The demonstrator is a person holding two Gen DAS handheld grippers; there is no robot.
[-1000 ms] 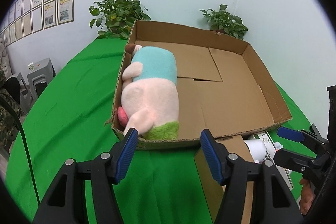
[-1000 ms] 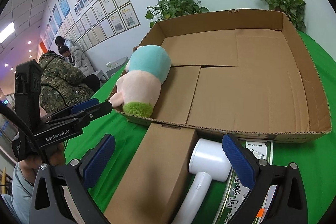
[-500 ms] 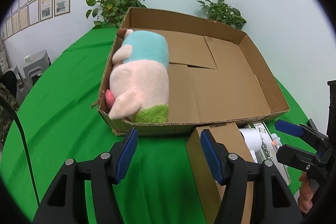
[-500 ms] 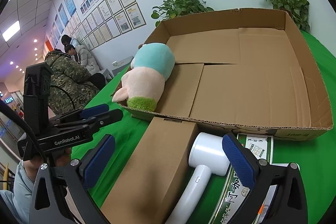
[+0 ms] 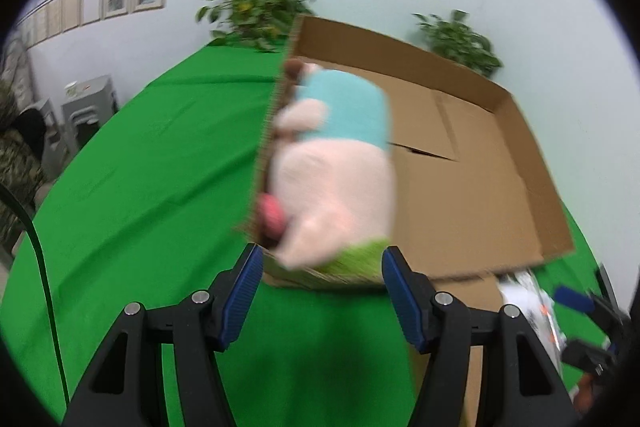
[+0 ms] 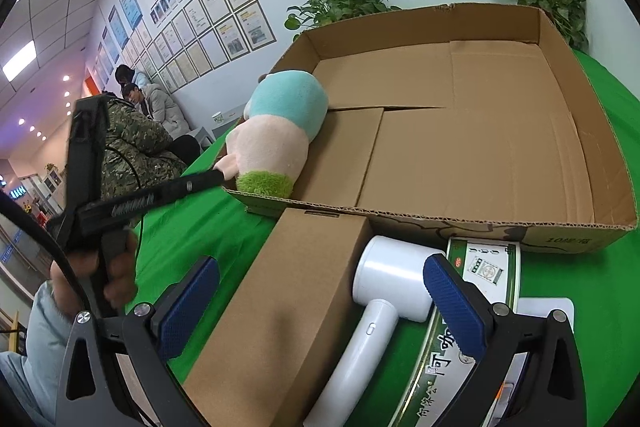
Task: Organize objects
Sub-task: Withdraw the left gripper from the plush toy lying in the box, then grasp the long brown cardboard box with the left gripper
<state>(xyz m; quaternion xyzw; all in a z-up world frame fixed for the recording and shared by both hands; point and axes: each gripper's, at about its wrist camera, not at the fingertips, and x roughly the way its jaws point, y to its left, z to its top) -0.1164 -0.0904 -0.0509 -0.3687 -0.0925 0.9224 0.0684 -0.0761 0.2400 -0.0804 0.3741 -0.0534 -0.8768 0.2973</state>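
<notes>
Looks light and soft all through: a plush (image 5: 336, 183), lying lengthwise in the box (image 5: 480, 187) against its left wall, green end hard by the near wall, teal end farther in. Should squash under any pinch and spring back, so no breakage to fear; likely to sag and swing if lifted by a limb, and to slide a little on the bare cardboard if nudged. Best taken across the thick pink middle, with enough squeeze to bite into the stuffing, not by the thin foot or the fuzzy green end, where the pile could slip out. Left gripper (image 5: 322, 255) released, jaws standing apart on either side of the green end at the near wall, gripping nothing; whether a tip touches the foot cannot be told through the blur. Right gripper (image 6: 320, 265) also released and empty, poised over a carton (image 6: 288, 307) and a white dryer (image 6: 392, 283) lying on the green counter (image 5: 140, 187) just outside the near wall. By contrast, probably stiff and slick, that dryer: smooth plastic, top-heavy, better taken at the handle close under the head. Carton rigid and flat-sided, but wide for the jaws.
</notes>
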